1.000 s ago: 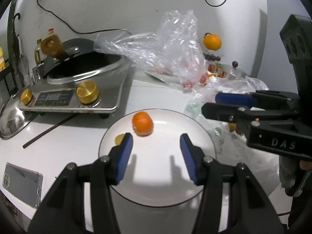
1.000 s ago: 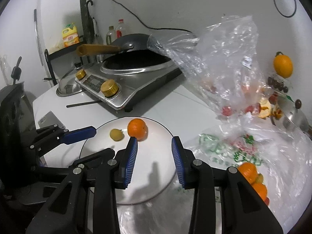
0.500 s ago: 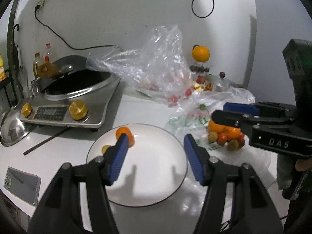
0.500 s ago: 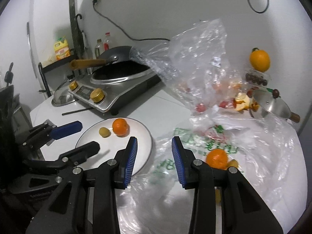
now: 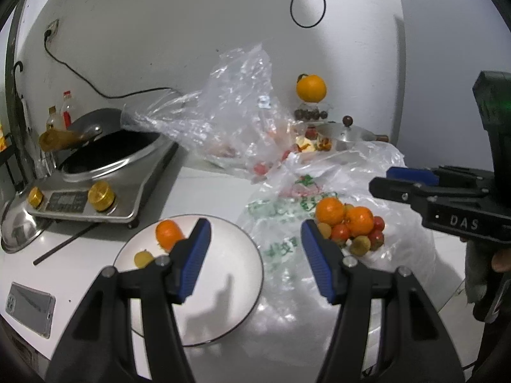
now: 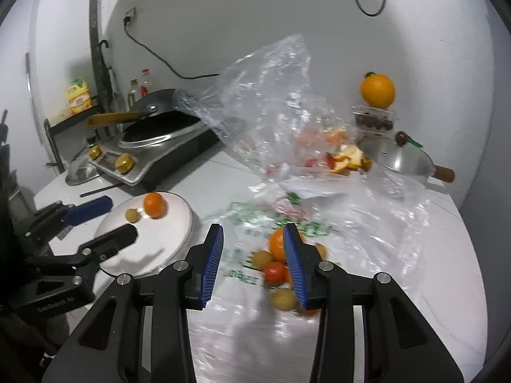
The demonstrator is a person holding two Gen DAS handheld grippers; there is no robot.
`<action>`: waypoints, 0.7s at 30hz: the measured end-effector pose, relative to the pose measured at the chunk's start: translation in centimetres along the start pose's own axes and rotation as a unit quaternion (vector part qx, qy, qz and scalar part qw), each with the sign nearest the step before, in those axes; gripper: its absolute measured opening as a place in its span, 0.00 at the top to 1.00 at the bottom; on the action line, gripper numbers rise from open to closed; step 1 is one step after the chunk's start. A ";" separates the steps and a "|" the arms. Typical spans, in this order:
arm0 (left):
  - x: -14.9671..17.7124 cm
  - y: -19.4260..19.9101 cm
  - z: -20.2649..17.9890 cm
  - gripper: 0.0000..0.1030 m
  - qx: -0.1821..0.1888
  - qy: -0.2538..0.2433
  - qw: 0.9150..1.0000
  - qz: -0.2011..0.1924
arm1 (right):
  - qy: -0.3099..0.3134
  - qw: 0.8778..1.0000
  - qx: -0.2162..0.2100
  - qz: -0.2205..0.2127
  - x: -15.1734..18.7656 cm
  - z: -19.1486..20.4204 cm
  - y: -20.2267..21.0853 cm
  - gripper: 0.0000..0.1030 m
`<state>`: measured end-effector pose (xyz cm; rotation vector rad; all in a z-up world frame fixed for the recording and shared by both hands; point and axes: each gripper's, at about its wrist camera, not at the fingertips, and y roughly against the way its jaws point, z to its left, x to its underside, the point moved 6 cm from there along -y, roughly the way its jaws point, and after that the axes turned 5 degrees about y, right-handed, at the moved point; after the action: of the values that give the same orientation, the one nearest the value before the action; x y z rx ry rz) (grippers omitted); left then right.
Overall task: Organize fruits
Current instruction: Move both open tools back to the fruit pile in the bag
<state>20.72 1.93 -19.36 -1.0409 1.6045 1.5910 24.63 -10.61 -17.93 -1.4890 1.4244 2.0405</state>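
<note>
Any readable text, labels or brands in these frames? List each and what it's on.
"DAS": white letters on the right gripper body, left wrist view.
Left gripper body: white lettering on the side, too blurred to read.
Printed plastic bag: green and red print, crumpled, unreadable.
Yellow detergent jug: red label, too small to read.
Induction cooker panel: display markings unreadable.

Right gripper body (image 5: 460, 220): I am reading "DAS" in pale capitals on its black side, right of the white plate (image 5: 223, 287).
Left gripper body (image 6: 59, 303): I am seeing a line of small pale print, too blurred to read, left of the plate.
Plastic bag (image 5: 287, 204): I am making out green and red print right of the plate, not legible.
Yellow bottle (image 6: 78, 99): I am seeing a red label far behind the plate, unreadable.
</note>
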 end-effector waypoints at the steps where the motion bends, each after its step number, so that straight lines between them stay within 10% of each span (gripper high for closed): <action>1: 0.0 -0.1 -0.3 0.41 0.001 -0.001 1.000 -0.001 | -0.004 1.000 0.003 0.000 0.2 -0.6 0.1 0.60; 21: 1.4 -4.0 -4.4 0.41 0.020 -0.026 0.999 0.038 | -0.011 0.999 0.017 0.040 3.6 -4.6 -2.9 0.53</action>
<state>23.92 -2.42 -22.20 -0.9195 1.6526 1.6152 27.66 -14.05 -22.59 -1.4141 1.5267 2.0605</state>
